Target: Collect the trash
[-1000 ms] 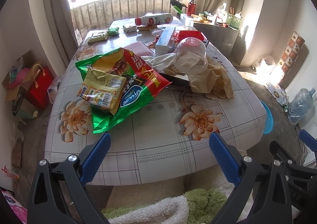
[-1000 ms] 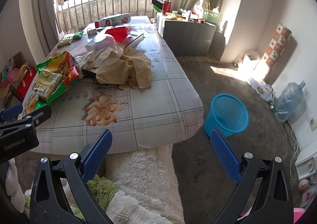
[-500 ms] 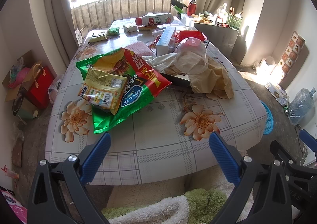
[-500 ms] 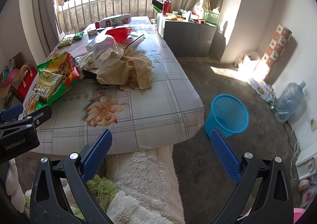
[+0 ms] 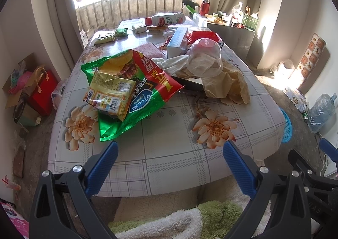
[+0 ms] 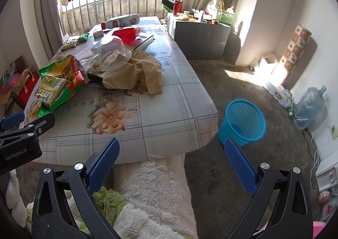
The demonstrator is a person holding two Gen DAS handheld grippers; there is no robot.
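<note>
Left wrist view: the left gripper (image 5: 168,157) hovers over the near edge of a floral tablecloth (image 5: 173,154), its blue jaws spread wide and holding nothing. The nearest trash, a yellow snack packet (image 5: 109,96) lying on a large green chip bag (image 5: 135,93), sits just ahead and to the left. A good pickup would probably pinch the packet's free edge, leaving the bag beneath undisturbed.

Right wrist view: the right gripper (image 6: 171,155) is likewise wide apart and empty, touching nothing. A blue mesh wastebasket (image 6: 243,122) stands on the floor beside the table's corner, seemingly empty.
</note>
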